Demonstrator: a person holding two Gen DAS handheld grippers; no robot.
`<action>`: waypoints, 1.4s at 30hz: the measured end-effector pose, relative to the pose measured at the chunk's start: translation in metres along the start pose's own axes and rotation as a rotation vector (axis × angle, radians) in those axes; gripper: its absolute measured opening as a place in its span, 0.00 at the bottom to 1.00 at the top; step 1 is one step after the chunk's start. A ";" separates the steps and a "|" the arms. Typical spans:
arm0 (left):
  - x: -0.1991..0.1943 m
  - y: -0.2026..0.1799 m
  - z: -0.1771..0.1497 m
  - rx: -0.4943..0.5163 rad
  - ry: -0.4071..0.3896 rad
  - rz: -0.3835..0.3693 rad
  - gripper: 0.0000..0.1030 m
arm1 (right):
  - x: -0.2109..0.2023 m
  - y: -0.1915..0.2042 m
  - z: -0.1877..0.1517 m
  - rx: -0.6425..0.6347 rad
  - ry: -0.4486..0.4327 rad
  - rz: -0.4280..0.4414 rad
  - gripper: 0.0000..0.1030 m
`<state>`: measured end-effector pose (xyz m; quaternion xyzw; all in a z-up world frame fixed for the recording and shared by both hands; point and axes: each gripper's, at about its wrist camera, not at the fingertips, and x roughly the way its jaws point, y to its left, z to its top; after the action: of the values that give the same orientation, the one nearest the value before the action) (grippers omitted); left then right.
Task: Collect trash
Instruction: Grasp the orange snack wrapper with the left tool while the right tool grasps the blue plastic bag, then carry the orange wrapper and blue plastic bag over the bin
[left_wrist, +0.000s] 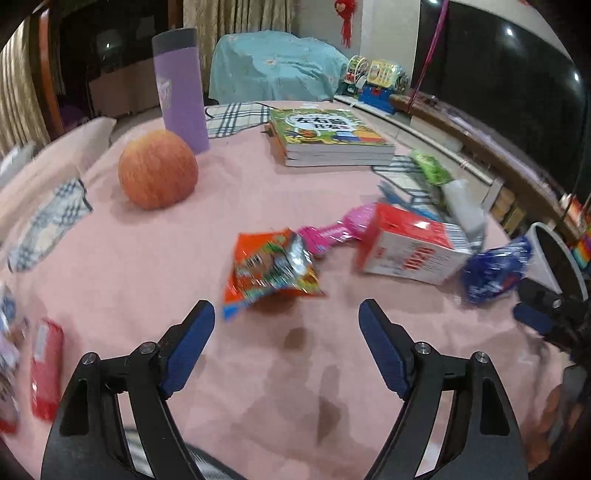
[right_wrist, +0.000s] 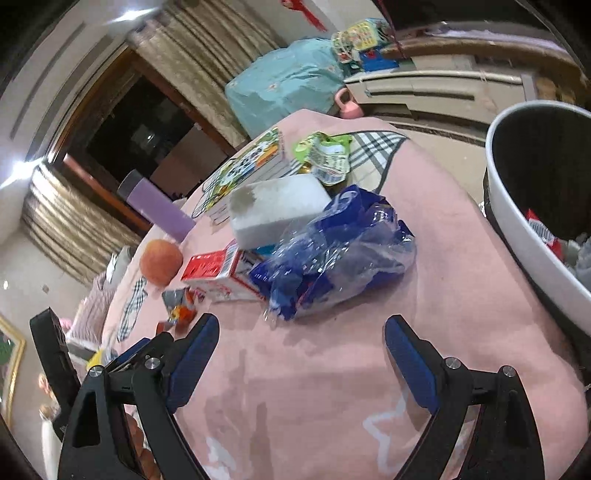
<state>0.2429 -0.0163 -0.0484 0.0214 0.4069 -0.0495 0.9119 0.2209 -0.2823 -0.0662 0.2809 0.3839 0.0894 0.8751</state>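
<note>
Both tongs stand wide open and empty above a pink-covered tabletop (left_wrist: 147, 258) strewn with trash. The left tongs (left_wrist: 286, 314) hover just near of an orange snack wrapper (left_wrist: 271, 269); the right tongs (right_wrist: 301, 328) face a crumpled blue plastic bag (right_wrist: 332, 254), with a white bin (right_wrist: 517, 229) at far right.

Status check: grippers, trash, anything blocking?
Left gripper open, facing orange wrapper. Right gripper open, facing blue bag. Bin right. Nothing blocking.

left gripper (left_wrist: 286, 314) jaws wide apart, nothing between, angled down; right gripper (right_wrist: 301, 328) likewise, empty.
</note>
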 end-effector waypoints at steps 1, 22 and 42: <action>0.005 0.001 0.003 0.008 -0.001 0.015 0.80 | 0.002 -0.002 0.001 0.015 -0.001 0.002 0.90; 0.029 0.000 0.005 0.019 0.044 -0.029 0.36 | 0.012 0.001 0.009 -0.019 -0.075 -0.025 0.39; -0.051 -0.080 -0.060 0.021 0.056 -0.304 0.35 | -0.064 -0.002 -0.034 -0.194 -0.067 0.029 0.34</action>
<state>0.1559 -0.0878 -0.0511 -0.0297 0.4302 -0.1903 0.8819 0.1524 -0.2934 -0.0459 0.2031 0.3398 0.1292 0.9092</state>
